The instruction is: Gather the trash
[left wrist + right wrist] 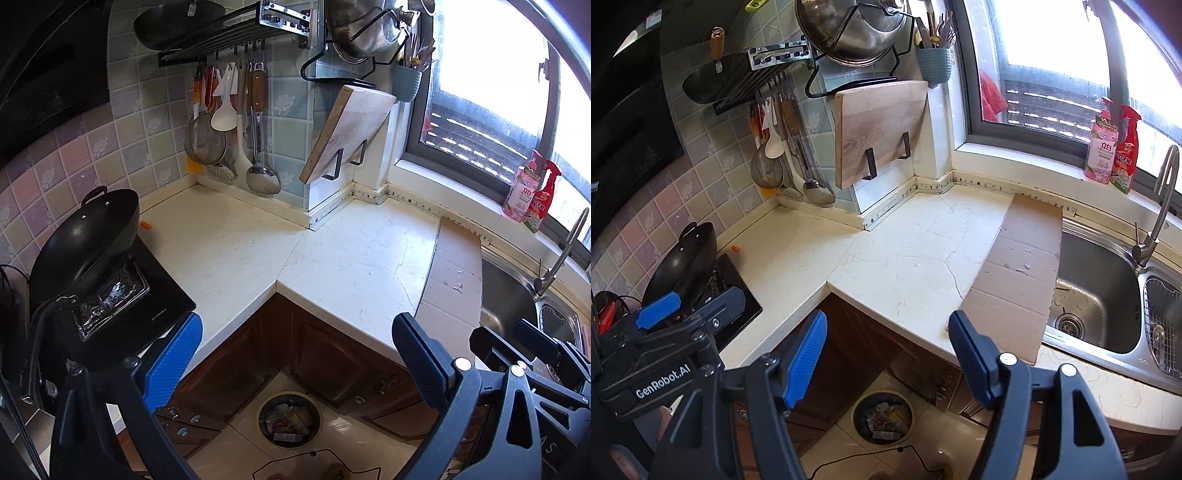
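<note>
A round trash bin (290,419) (882,417) stands on the floor below the counter corner, holding several wrappers. On the white counter (229,240) (897,240) lies a flat strip of cardboard (454,273) (1019,273) with a few crumbs, beside the sink. A tiny orange scrap (146,224) (735,249) lies near the stove. My left gripper (299,354) (690,306) hovers open above the bin, its jaws empty. To its right, my right gripper (888,356) (517,341) is open too, with nothing between its fingers.
A black wok (85,240) (683,258) leans on the stove at the left. The steel sink (506,295) (1097,288) and tap are at the right. A cutting board (879,133), hanging utensils and racks line the wall. Two bottles (1112,151) stand on the sill.
</note>
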